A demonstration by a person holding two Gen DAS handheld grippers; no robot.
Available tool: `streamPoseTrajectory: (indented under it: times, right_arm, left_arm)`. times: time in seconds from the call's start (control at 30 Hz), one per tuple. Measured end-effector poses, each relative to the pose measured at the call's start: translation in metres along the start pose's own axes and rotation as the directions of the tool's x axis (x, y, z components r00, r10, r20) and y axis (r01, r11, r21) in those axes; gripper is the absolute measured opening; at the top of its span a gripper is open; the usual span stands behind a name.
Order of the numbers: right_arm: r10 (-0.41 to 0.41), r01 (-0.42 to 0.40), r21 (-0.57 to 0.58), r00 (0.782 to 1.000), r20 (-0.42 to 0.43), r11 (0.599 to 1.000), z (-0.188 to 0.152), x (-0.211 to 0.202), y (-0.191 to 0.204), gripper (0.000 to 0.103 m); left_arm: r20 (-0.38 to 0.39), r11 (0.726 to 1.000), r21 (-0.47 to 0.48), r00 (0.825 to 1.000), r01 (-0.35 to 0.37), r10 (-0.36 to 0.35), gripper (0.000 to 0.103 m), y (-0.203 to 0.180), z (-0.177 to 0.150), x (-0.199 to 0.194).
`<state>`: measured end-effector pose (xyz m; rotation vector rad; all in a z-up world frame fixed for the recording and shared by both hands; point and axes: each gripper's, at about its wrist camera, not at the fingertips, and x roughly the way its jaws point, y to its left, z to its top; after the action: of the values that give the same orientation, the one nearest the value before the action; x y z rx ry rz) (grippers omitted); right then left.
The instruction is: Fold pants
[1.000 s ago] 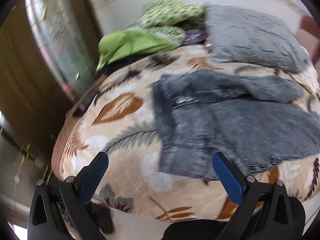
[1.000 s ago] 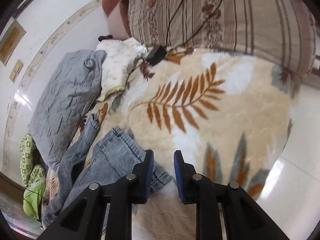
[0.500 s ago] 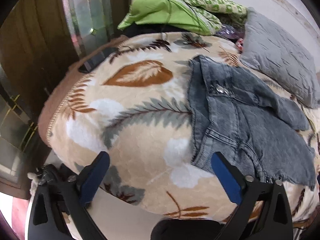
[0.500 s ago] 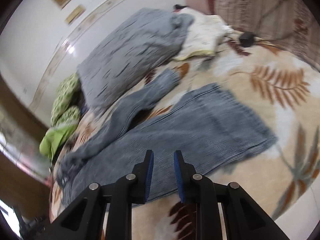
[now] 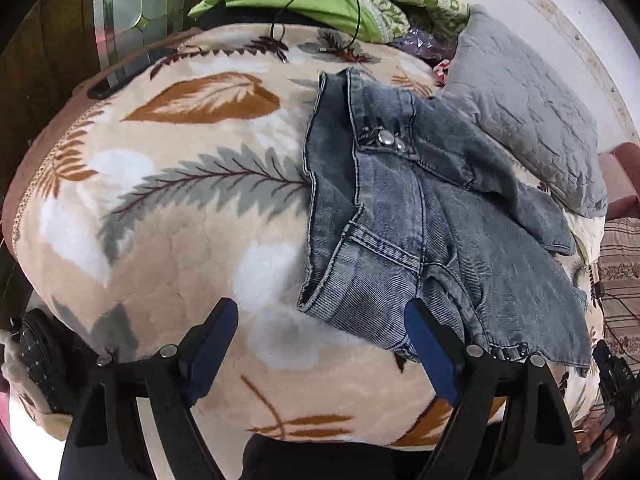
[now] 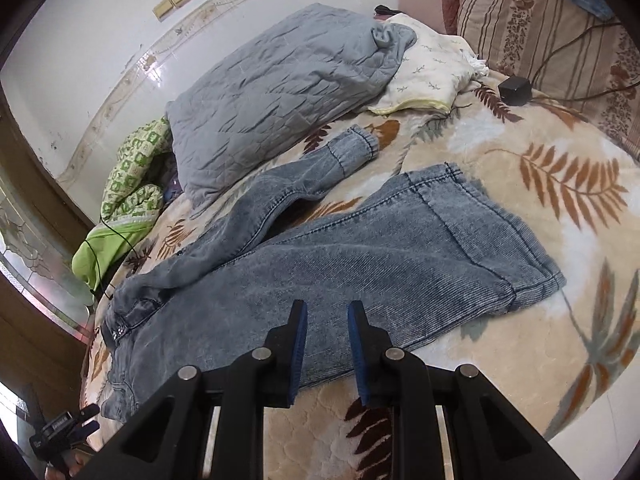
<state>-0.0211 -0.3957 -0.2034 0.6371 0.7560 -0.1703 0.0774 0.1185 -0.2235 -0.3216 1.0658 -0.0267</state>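
Nearest in the left wrist view, the left gripper [image 5: 320, 332] hangs with its jaws spread wide and released, holding nothing, above the near edge of the bed's leaf-print blanket [image 5: 168, 208]; its right blue pad [image 5: 430, 350] sits just in front of the waistband corner of the pants [image 5: 408, 216], whether touching cannot be told. The grey denim pants lie flat on the blanket, waist toward 9 o'clock in that view, with the metal button [image 5: 385, 137] facing up and the legs running off toward 3 o'clock. In the right wrist view, the right gripper [image 6: 327, 338] has its jaws drawn close together with a narrow gap, gripping nothing, poised over the near side of the pants [image 6: 360, 256] around the thigh. One leg spreads broad toward 2 o'clock with its hem near the blanket's orange fern print; the other leg angles away toward 12 o'clock, ending in a gathered cuff [image 6: 360, 146]. Beyond that cuff lies a grey quilted pillow [image 6: 288, 84] against the wall, with a cream floral pillow [image 6: 428, 76] just beside it. At 9 o'clock a green patterned cloth [image 6: 136, 172] is heaped, and at 1 o'clock a small black box [image 6: 515, 89] with a cable rests before a striped cushion [image 6: 560, 36].
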Motion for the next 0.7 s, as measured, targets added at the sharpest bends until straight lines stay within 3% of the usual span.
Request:
streamPoseTrajectory:
  times: [0.1,0.17,0.33,0.43,0.7]
  right_arm:
    - [0.002,-0.002,-0.011,1.000,-0.007,1.000,-0.002,0.002,0.003,0.023]
    - [0.004,-0.004,-0.019,1.000,-0.008,1.000,-0.003,0.003,0.005,0.023]
    - [0.006,-0.006,-0.030,1.000,-0.008,1.000,-0.003,0.003,0.009,0.023]
    - [0.005,-0.006,-0.040,1.000,-0.010,0.999,-0.003,0.004,0.011,0.023]
    - [-0.003,0.003,-0.045,1.000,-0.008,0.999,-0.003,0.004,0.013,0.023]
  left_arm:
    - [-0.019,1.000,-0.012,1.000,0.016,-0.016,0.078,0.000,0.002,0.010]
    - [-0.036,0.998,-0.034,0.998,0.046,-0.048,0.053,0.003,0.004,0.017]
    - [-0.022,0.993,-0.070,0.995,0.100,-0.102,0.037,0.007,0.006,0.025]
    - [-0.018,0.989,-0.070,0.991,0.130,-0.132,0.016,0.007,0.009,0.025]
    - [0.046,0.986,-0.051,0.987,0.156,-0.154,0.013,0.012,0.005,0.003]
